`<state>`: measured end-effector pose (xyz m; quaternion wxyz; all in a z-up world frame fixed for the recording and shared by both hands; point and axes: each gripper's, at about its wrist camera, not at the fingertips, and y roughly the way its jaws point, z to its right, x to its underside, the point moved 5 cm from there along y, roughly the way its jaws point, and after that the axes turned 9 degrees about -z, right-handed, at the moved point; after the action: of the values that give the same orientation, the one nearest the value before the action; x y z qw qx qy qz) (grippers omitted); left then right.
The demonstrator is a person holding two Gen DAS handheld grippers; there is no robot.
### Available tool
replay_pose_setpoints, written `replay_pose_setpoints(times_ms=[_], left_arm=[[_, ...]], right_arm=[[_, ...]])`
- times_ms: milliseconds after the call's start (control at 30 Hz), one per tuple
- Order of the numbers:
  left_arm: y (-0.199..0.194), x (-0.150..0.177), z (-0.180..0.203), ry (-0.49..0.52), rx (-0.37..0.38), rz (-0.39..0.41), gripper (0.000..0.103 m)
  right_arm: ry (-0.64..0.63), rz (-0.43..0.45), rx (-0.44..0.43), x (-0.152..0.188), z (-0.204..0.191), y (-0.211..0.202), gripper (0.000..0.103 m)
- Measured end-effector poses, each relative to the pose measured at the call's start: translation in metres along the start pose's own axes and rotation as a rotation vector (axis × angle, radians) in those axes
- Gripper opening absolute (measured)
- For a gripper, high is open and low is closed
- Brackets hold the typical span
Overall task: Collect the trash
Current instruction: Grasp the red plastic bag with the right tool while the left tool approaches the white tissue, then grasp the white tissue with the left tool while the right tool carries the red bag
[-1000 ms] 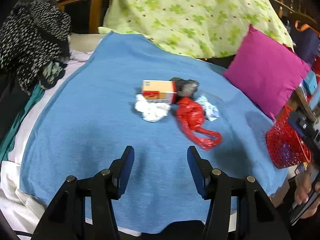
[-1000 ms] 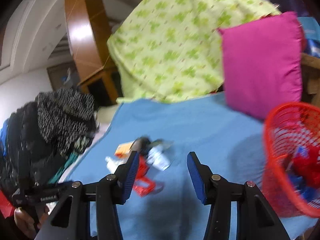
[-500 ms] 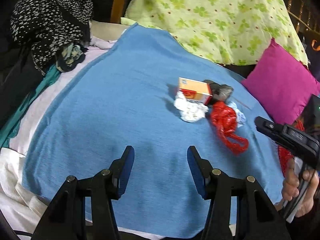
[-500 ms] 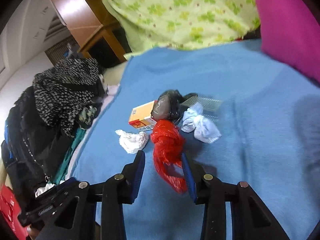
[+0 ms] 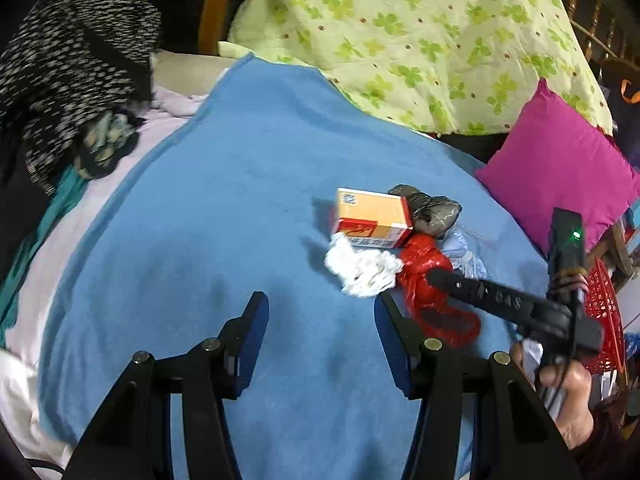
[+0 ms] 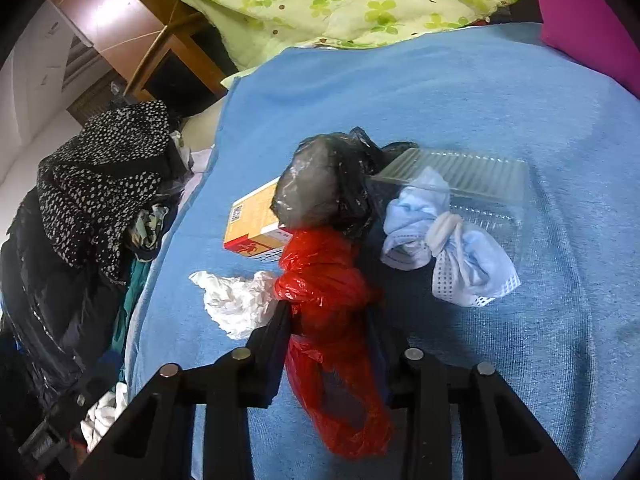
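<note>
A: Quick pass. Where do we put the trash?

B: All in one heap mid-way across the blue blanket (image 5: 224, 240). We count a red plastic bag (image 6: 328, 292), a crumpled white tissue (image 6: 236, 304) touching its left side, an orange box (image 6: 256, 224) behind the tissue, a black bag (image 6: 320, 192) against the box, a pale blue mask (image 6: 452, 256) to the right, and a clear plastic tray (image 6: 472, 176) partly under the mask.

A: Right gripper (image 6: 330, 320)?

B: Its jaws have just been closing and now sit on either side of the red bag's middle, pads against the plastic. We'd call it pinched. The bag's lower end trails back between the fingers, lying on the blanket.

A: Left gripper (image 5: 322, 320)?

B: Fingers spread, nothing between them, hovering over bare blanket short of the heap.

A: Basket?

B: Red mesh basket (image 5: 604, 316) at the blanket's right edge, seen from the left wrist, behind the right gripper and the hand (image 5: 568, 404) holding it.

A: Background?

B: Pink pillow (image 5: 560, 168), green clover quilt (image 5: 420, 40), black spotted garment (image 5: 72, 64) piled on the left.
</note>
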<state>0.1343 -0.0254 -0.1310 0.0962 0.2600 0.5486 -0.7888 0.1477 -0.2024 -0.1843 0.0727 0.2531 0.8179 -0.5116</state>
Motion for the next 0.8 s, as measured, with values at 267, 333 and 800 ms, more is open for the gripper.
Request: replay_pose_setpoints(times_ms=[267, 333, 800], left_arm=[[0.050, -0.026, 0.031, 0.016, 0.039, -0.068, 0.056], [0.063, -0.029, 0.037, 0.024, 0.039, -0.088, 0.056], [0.101, -0.020, 0.050, 0.020, 0.027, -0.122, 0.028]], right_arm=[[0.010, 0.014, -0.019, 0.006, 0.015, -0.036, 0.030], [0.010, 0.012, -0.028, 0.009, 0.019, -0.047, 0.030], [-0.012, 0.099, -0.001, 0.032, 0.055, -0.119, 0.030]])
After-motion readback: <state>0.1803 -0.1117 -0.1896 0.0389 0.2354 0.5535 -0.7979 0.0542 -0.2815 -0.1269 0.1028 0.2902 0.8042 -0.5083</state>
